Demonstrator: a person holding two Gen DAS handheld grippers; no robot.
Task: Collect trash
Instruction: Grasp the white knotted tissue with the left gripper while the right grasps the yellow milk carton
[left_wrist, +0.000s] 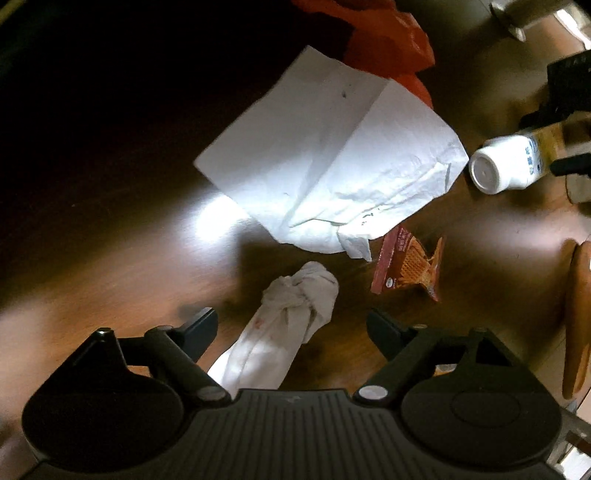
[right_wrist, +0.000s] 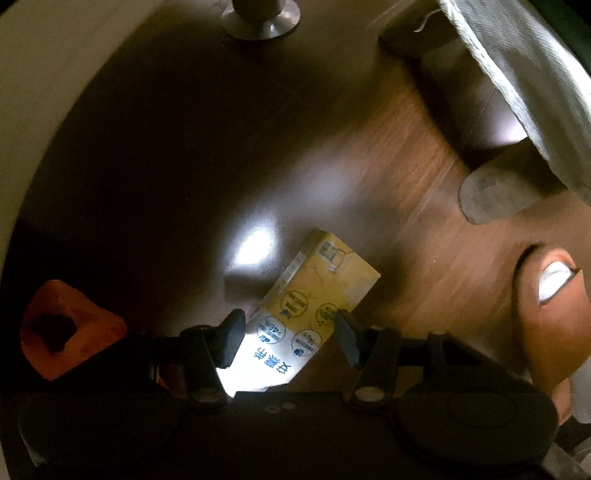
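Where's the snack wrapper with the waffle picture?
In the left wrist view, the snack wrapper lies on the wooden floor, right of the knotted white rag, just below the big white paper.

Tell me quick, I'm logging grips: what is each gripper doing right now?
Left gripper: open, jaws astride the knotted white rag, not pressing it.
Right gripper: open around the yellow carton, no clear grip yet.

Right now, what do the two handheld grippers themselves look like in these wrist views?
Both look alike. The left gripper is matte black: a ribbed centre plate, two round discs beside it, and hinged bars with silver pivot pins leading to flat black fingers. The right gripper has the same build, dimly lit. No cables, markings, hands or sleeves show.
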